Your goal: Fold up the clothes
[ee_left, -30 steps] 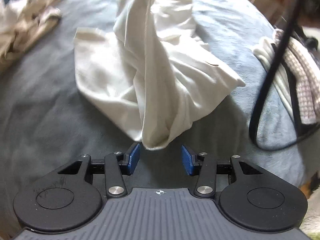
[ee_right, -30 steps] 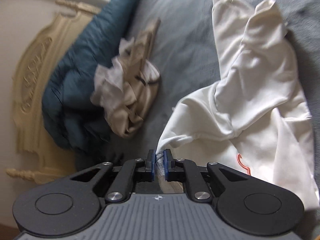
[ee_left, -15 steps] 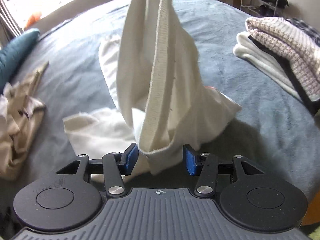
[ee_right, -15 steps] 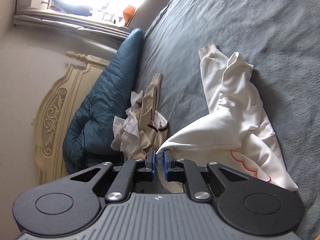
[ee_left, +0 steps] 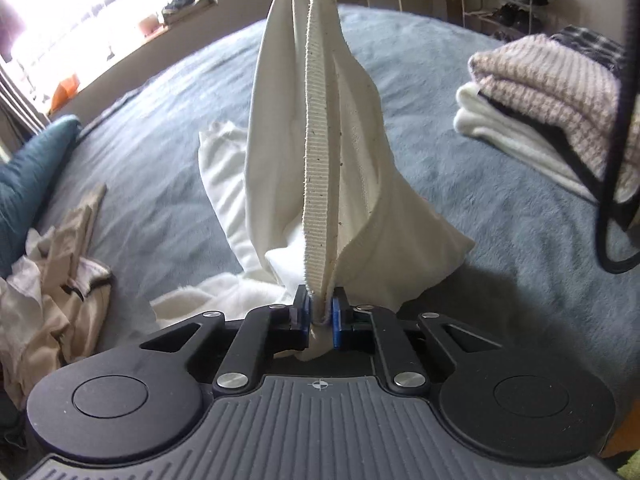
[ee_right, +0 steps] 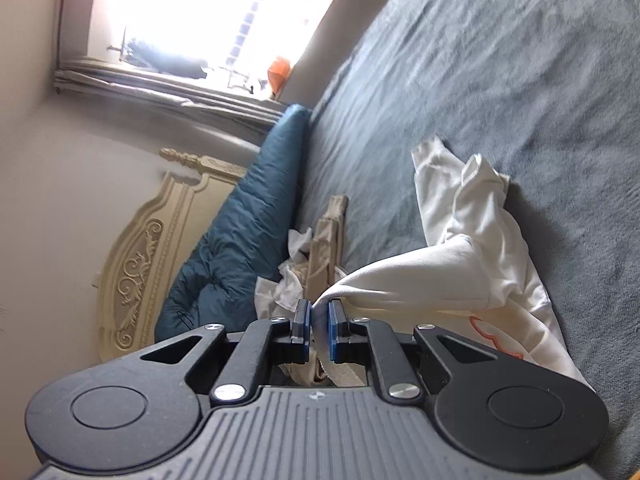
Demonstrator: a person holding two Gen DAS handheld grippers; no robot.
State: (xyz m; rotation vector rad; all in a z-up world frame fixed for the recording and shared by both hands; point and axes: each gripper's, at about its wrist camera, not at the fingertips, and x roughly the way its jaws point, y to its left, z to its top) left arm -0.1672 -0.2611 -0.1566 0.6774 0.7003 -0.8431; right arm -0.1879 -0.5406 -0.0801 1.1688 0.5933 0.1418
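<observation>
1. Left claw (ee_left: 321, 314): its jaws are closing on the ribbed hem of the white sweatshirt (ee_left: 320, 152), blue pads pinching the cloth between them.
2. Right claw (ee_right: 319, 326) is clamped tight on another bit of that hem.
3. The sweatshirt hangs stretched between both claws, its sleeves trailing on the grey bed (ee_right: 500, 60) mid-mattress.
4. Crumpled beige clothes (ee_left: 60, 280) lie toward the headboard edge beside a teal pillow (ee_right: 240, 248).
5. Folded stack (ee_left: 552, 96) sits near the opposite edge.
</observation>
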